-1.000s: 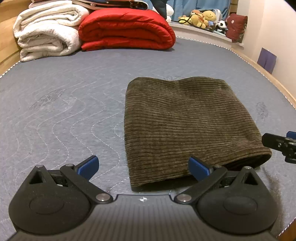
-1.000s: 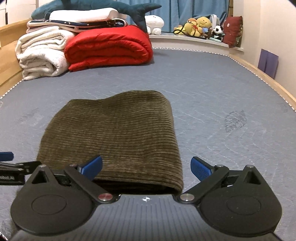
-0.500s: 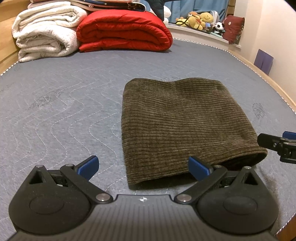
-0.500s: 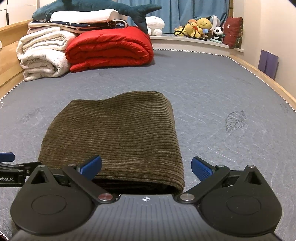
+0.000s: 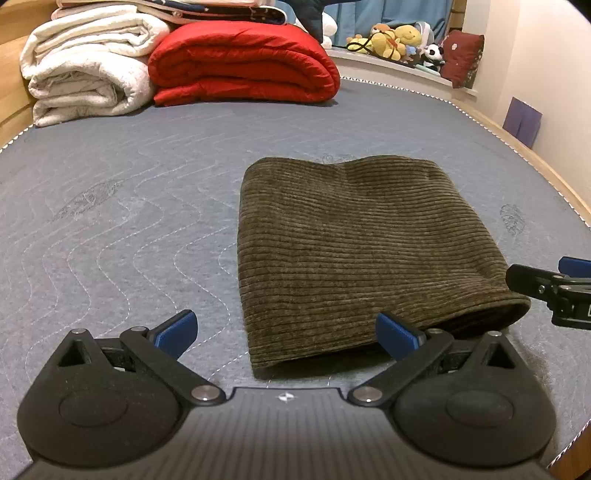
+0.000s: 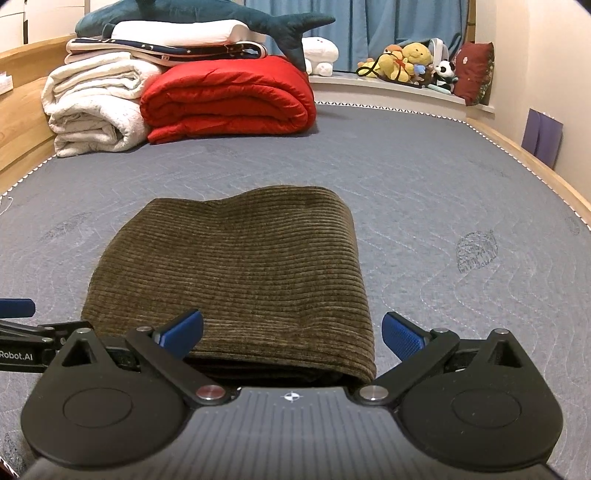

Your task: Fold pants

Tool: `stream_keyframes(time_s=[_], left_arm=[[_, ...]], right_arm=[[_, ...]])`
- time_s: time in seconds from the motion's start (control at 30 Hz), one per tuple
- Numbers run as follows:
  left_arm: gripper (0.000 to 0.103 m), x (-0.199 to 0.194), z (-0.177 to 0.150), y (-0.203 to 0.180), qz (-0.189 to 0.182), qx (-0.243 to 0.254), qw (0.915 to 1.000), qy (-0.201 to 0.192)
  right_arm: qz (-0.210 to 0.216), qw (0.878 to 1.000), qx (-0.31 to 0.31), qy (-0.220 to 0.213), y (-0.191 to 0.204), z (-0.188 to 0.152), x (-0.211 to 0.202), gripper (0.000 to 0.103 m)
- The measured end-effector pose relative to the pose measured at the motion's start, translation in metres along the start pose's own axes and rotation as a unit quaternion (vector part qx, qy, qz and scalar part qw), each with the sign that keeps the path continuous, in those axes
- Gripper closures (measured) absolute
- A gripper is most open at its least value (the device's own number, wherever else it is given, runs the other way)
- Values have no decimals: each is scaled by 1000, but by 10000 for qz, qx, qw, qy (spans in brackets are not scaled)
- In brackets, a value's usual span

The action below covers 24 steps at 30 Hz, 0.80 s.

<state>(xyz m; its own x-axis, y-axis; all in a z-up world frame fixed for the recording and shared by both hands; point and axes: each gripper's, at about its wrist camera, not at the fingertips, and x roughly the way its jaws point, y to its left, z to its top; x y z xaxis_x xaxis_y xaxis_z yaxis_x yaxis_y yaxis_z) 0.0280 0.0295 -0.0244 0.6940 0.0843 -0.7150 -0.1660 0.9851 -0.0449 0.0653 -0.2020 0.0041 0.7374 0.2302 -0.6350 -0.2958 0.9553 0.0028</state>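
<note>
Folded brown corduroy pants (image 5: 354, 243) are lying on the grey mattress (image 5: 110, 221), ahead of both empty wide-open tools; left gripper (image 5: 286, 334) is facing the near-left corner, right gripper (image 6: 291, 334) sitting closer.

Red quilt (image 6: 229, 101) next to white blankets (image 6: 96, 105), plush shark (image 6: 207, 16) on top, stuffed toys (image 6: 406, 62) on the ledge.

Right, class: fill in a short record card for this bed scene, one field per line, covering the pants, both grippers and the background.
pants: brown corduroy, folded into a compact rectangle, lying flat
surface: grey quilted mattress
left gripper: open, holding nothing
right gripper: open, holding nothing
behind: red duvet, white blanket
</note>
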Motion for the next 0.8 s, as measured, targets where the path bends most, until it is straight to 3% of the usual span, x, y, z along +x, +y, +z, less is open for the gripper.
stream_keyframes(time_s=[0.8], left_arm=[[0, -1, 1, 0, -58, 56, 10000, -19]], right_arm=[[7, 10000, -8, -3, 2, 0, -1, 1]])
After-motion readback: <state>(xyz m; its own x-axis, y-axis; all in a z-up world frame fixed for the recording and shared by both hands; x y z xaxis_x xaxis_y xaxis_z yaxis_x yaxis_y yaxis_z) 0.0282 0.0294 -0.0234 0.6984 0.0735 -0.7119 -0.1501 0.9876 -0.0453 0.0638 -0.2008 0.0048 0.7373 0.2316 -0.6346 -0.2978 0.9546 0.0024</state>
